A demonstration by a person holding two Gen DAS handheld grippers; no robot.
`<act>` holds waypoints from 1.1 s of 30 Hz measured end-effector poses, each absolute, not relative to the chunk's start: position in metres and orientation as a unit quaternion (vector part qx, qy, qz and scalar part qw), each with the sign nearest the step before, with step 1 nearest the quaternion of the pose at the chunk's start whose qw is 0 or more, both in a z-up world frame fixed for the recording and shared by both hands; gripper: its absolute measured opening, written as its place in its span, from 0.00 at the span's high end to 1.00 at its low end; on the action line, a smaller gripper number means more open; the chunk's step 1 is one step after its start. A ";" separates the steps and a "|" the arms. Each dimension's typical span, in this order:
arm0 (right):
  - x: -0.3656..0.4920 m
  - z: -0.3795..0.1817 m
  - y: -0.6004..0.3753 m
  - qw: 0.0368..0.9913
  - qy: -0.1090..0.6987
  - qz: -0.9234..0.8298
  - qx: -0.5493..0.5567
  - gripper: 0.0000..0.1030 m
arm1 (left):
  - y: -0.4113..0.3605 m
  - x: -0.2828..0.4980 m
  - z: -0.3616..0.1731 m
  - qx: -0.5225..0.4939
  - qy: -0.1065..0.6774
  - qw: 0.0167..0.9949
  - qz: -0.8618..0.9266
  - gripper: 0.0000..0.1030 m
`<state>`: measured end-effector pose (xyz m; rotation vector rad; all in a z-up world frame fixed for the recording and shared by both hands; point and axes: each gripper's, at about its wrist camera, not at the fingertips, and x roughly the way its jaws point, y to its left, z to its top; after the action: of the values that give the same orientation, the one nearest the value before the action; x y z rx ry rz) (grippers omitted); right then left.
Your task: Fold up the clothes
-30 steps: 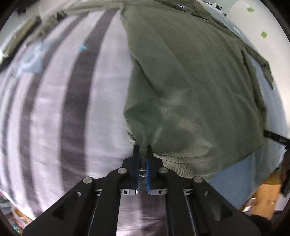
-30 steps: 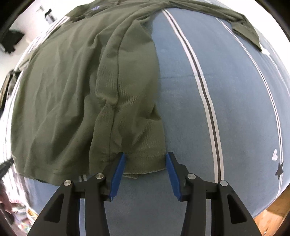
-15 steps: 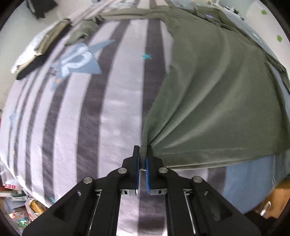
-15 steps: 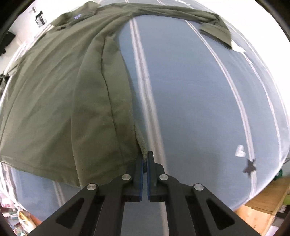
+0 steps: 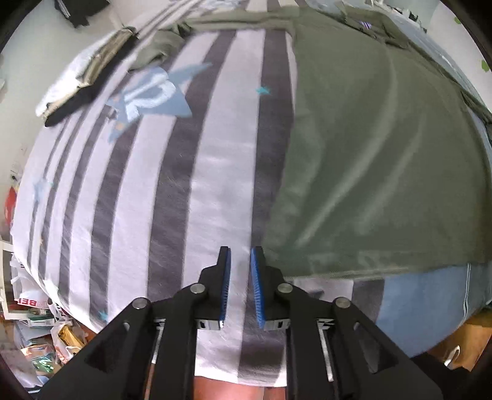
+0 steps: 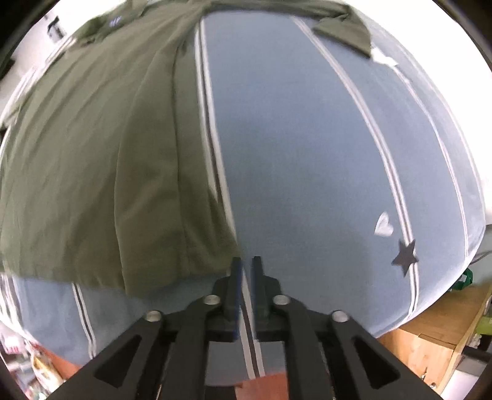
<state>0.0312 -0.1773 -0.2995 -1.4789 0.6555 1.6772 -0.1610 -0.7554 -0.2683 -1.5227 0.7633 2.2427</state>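
Note:
An olive green polo shirt (image 5: 369,160) lies spread flat on the bed, its bottom hem nearest me. In the left wrist view my left gripper (image 5: 240,255) hangs just left of the shirt's lower left corner. Its jaws are opening and nothing is between them. The same olive shirt (image 6: 101,154) fills the left half of the right wrist view, one sleeve (image 6: 341,27) stretched out at the top. My right gripper (image 6: 245,261) stands just right of the shirt's lower right corner, jaws opening by a narrow gap, no cloth between them.
The bed cover is white with grey stripes (image 5: 123,200) on the left side and blue with thin stripes (image 6: 307,154) on the right. A pile of folded clothes (image 5: 86,77) lies at the far left of the bed. Clutter (image 5: 33,338) and wooden furniture (image 6: 430,338) lie below the bed's edge.
Both grippers had pinched the shirt's bottom corners and drawn the hem out flat. They have now let go, and the corners lie beside the parted jaws.

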 end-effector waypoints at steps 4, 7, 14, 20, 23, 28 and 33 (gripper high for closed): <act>0.008 -0.293 -0.164 0.390 0.250 0.684 -0.563 0.61 | -0.744 -0.172 -0.271 -0.532 0.254 0.175 0.789 0.71; -0.012 -0.295 -0.157 0.382 0.247 0.696 -0.556 0.58 | -0.727 -0.179 -0.281 -0.534 0.247 0.193 0.785 0.63; -0.036 -0.325 -0.155 0.368 0.232 0.674 -0.597 0.57 | -0.698 -0.203 -0.324 -0.560 0.279 0.198 0.754 0.51; -0.017 -0.334 -0.163 0.360 0.255 0.667 -0.601 0.57 | -0.710 -0.206 -0.326 -0.578 0.255 0.211 0.746 0.56; -0.012 -0.337 -0.165 0.350 0.249 0.674 -0.600 0.94 | -0.707 -0.205 -0.326 -0.576 0.262 0.226 0.741 0.99; 0.031 -0.309 -0.136 0.345 0.272 0.677 -0.591 0.97 | -0.704 -0.201 -0.310 -0.558 0.265 0.239 0.749 0.98; 0.060 -0.274 -0.125 0.363 0.261 0.688 -0.572 0.97 | -0.711 -0.197 -0.279 -0.547 0.244 0.246 0.762 0.98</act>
<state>0.0595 -0.1251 -0.2738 -1.4730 0.6731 1.7705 -0.1965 -0.7114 -0.2788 -1.4937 0.6658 2.0783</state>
